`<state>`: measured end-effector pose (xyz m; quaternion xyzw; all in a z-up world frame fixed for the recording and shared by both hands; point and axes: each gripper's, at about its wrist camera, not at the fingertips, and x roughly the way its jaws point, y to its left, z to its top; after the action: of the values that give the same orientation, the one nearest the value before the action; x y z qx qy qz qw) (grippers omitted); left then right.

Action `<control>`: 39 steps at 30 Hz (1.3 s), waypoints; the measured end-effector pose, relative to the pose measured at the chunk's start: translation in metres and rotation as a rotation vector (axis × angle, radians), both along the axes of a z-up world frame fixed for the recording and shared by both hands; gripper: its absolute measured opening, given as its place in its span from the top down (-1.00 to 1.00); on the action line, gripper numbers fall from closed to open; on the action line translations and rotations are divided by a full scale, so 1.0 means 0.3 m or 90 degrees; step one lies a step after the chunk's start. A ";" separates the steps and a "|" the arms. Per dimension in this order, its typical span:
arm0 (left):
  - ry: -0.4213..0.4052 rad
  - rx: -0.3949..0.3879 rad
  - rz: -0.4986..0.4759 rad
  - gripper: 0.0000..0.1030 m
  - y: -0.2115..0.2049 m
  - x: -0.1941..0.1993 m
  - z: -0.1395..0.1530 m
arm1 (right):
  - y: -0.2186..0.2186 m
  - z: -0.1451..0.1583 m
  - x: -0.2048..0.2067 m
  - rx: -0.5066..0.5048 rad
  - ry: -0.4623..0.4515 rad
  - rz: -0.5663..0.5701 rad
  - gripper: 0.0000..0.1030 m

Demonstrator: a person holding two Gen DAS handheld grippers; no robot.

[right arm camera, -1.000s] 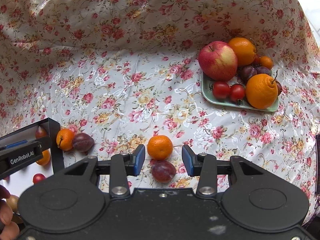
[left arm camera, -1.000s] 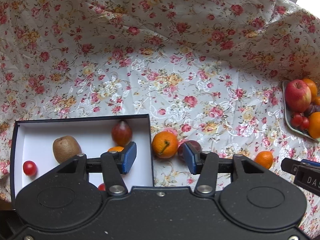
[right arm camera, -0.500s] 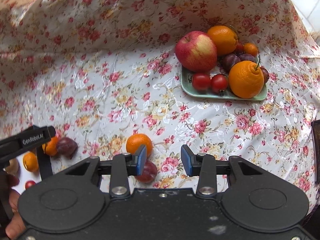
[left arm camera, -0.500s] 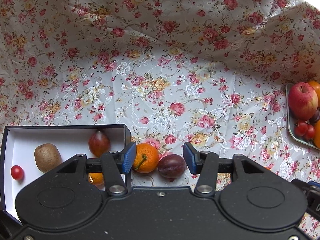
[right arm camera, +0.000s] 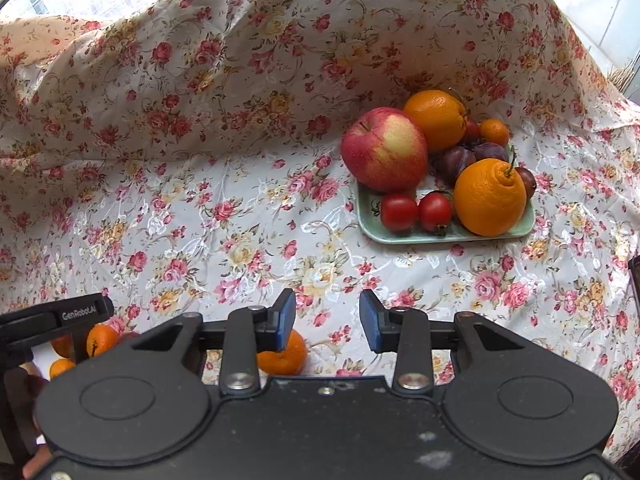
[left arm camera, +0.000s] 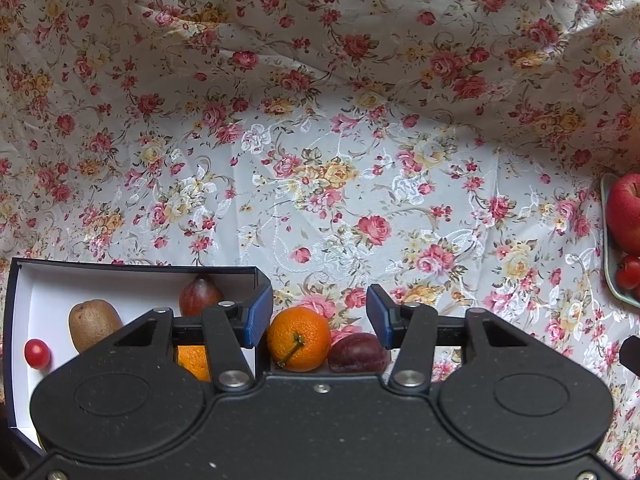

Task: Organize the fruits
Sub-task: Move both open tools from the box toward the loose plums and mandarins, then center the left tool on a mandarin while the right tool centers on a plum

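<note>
The left gripper [left arm camera: 319, 316] is being held wide apart, nothing gripped; a mandarin [left arm camera: 298, 338] and a dark plum [left arm camera: 358, 354], touching one another on the floral cloth [left arm camera: 320, 184], are being framed between its blue pads. Just left of them, a white-lined box [left arm camera: 132, 276] is holding a kiwi [left arm camera: 93, 324], a cherry tomato [left arm camera: 37, 353], a reddish plum [left arm camera: 199, 296] and an orange fruit [left arm camera: 194, 360], partly hidden. The right gripper [right arm camera: 327, 326] is also being held apart and empty, a second mandarin [right arm camera: 286, 358] lying under its left pad. A green tray [right arm camera: 404, 236] with an apple [right arm camera: 384, 150], oranges, plums and tomatoes is being viewed farther back.
</note>
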<state>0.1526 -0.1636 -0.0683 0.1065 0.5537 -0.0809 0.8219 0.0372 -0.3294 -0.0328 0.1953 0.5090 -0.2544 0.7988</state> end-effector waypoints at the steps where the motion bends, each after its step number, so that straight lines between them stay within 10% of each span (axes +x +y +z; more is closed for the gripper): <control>1: 0.004 0.002 0.003 -0.09 0.000 0.004 -0.007 | 0.001 0.000 0.002 0.000 -0.003 0.000 0.29; 15: 0.057 0.021 0.026 -0.09 -0.007 0.014 -0.076 | 0.053 0.028 0.018 -0.056 -0.029 0.029 0.31; 28: 0.170 -0.116 -0.074 -0.04 -0.125 -0.094 -0.083 | 0.017 0.015 -0.012 -0.031 -0.009 -0.004 0.32; 39: 0.073 -0.103 -0.104 0.01 -0.100 -0.106 0.033 | -0.024 -0.018 -0.025 0.060 0.030 -0.038 0.32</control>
<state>0.1209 -0.1937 -0.0585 0.0795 0.5812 -0.1979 0.7853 0.0297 -0.3366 -0.0383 0.2420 0.5333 -0.2586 0.7682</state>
